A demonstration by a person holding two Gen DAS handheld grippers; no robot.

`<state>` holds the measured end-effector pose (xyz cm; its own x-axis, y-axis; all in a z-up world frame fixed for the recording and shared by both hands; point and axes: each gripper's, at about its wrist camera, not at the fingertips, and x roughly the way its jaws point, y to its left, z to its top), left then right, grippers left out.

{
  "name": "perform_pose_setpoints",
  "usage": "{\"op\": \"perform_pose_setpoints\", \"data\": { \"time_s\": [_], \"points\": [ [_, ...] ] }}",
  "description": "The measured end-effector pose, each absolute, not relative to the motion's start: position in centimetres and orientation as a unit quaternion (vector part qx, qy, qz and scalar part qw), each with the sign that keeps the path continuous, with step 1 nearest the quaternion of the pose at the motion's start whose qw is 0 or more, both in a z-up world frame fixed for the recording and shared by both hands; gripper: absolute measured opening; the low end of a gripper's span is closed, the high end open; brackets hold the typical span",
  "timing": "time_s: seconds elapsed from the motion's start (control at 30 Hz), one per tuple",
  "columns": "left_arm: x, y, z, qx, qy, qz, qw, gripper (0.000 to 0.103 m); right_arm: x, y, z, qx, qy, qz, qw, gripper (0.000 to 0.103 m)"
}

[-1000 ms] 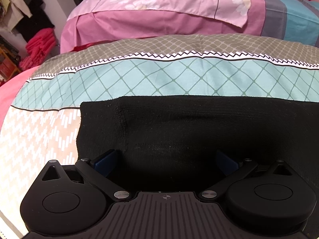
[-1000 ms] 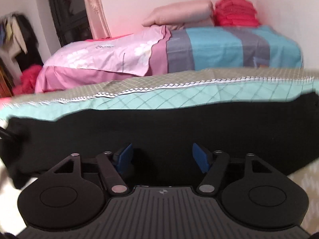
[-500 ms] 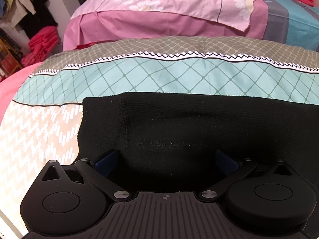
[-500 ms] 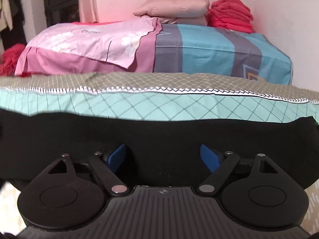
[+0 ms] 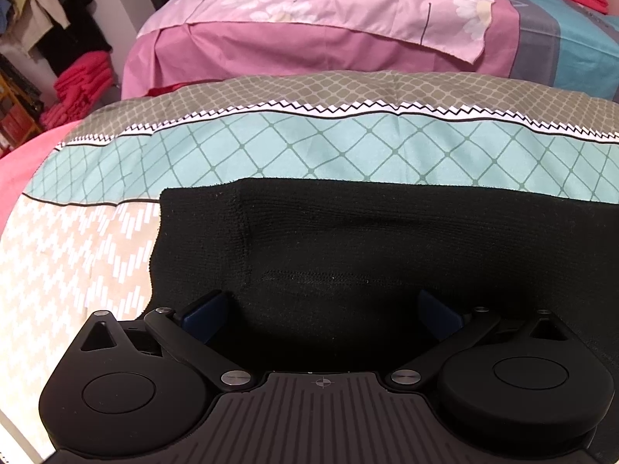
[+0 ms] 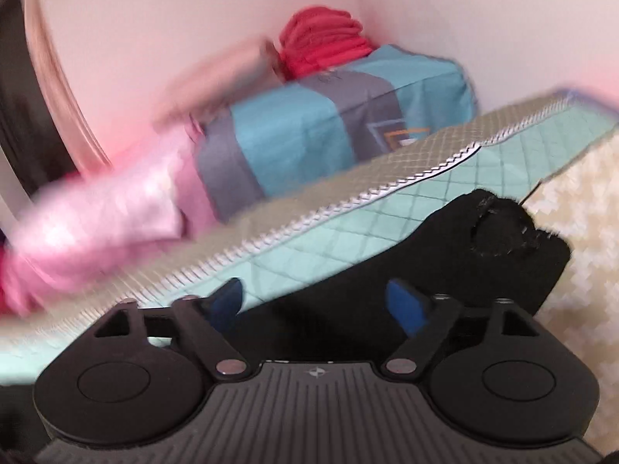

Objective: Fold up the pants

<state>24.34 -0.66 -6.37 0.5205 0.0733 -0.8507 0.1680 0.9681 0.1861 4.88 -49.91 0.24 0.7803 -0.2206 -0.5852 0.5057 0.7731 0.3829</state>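
Black knit pants (image 5: 348,239) lie flat across the patterned bedsheet (image 5: 309,147), their left end squared off. My left gripper (image 5: 321,313) is open, its blue fingers (image 5: 205,313) spread over the near edge of the cloth, holding nothing. In the right wrist view, which is tilted and blurred, the pants' right end (image 6: 483,247) shows with a bunched edge. My right gripper (image 6: 317,305) is open above that end, holding nothing.
A second bed with a pink floral cover (image 5: 329,11) and a blue and grey sheet (image 6: 329,131) stands behind. Red folded cloths (image 6: 325,38) lie stacked on it by the wall. More red cloths (image 5: 77,89) and hanging clothes are at far left.
My right gripper has swung right and tilted, now over the right end of the pants; its view is blurred by motion. My left gripper has hardly moved and stays open.
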Motion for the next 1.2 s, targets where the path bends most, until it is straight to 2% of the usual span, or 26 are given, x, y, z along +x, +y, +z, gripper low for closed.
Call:
{"op": "perform_pose_setpoints", "data": {
  "time_s": [0.03,0.07,0.1,0.17,0.23,0.27,0.4,0.57,0.63,0.67,0.73,0.77,0.8,1.03,1.2],
  "points": [
    [24.3,-0.6,-6.4,0.123,0.489,-0.028,0.863,0.103,4.5,-51.1,-0.3,0.295,0.266,-0.196,0.897,0.086],
    [24.3,-0.6,-6.4,0.122,0.488,-0.028,0.863,0.103,4.1,-52.3,-1.0,0.308,0.271,-0.207,0.888,0.075],
    [24.3,-0.6,-6.4,0.123,0.488,-0.028,0.864,0.103,3.3,-53.6,-1.4,0.318,0.251,-0.213,0.889,0.057],
    [24.3,-0.6,-6.3,0.124,0.488,-0.028,0.864,0.103,1.9,-55.4,-1.3,0.35,0.218,-0.266,0.872,0.038],
    [24.3,-0.6,-6.3,0.122,0.489,-0.028,0.863,0.103,1.0,-54.9,-0.4,0.335,0.19,-0.317,0.867,0.062],
    [24.3,-0.6,-6.2,0.122,0.489,-0.027,0.863,0.103,1.1,-54.0,0.0,0.305,0.189,-0.325,0.875,0.08],
    [24.2,-0.5,-5.2,0.105,0.504,-0.008,0.857,0.103,1.9,-49.4,0.8,0.227,0.216,-0.251,0.916,0.08],
    [22.2,-0.7,-3.9,0.101,0.485,-0.003,0.869,0.103,2.2,-47.7,-0.8,0.255,0.259,-0.163,0.917,0.081],
    [21.9,-1.2,-3.9,0.109,0.481,-0.003,0.87,0.103,1.9,-48.8,-1.8,0.263,0.266,-0.175,0.911,0.072],
    [21.8,-1.6,-3.9,0.114,0.479,-0.002,0.87,0.103,1.4,-49.7,-1.8,0.273,0.255,-0.188,0.909,0.06],
    [21.8,-2.3,-3.6,0.117,0.474,-0.008,0.872,0.103,0.5,-50.7,-1.1,0.29,0.237,-0.231,0.898,0.066],
    [21.7,-2.6,-3.4,0.114,0.472,-0.014,0.874,0.103,0.0,-50.6,-0.4,0.277,0.229,-0.265,0.895,0.08],
    [21.6,-3.0,-3.2,0.112,0.47,-0.021,0.875,0.103,-0.4,-50.4,0.1,0.258,0.223,-0.297,0.892,0.087],
    [21.3,-6.4,-2.5,0.098,0.472,-0.064,0.874,0.103,-3.1,-49.0,0.5,0.278,0.232,-0.308,0.88,0.086],
    [21.5,-8.9,-4.8,0.141,0.499,-0.066,0.852,0.103,-5.2,-48.9,-1.0,0.342,0.249,-0.301,0.854,0.088]
  ]
}}
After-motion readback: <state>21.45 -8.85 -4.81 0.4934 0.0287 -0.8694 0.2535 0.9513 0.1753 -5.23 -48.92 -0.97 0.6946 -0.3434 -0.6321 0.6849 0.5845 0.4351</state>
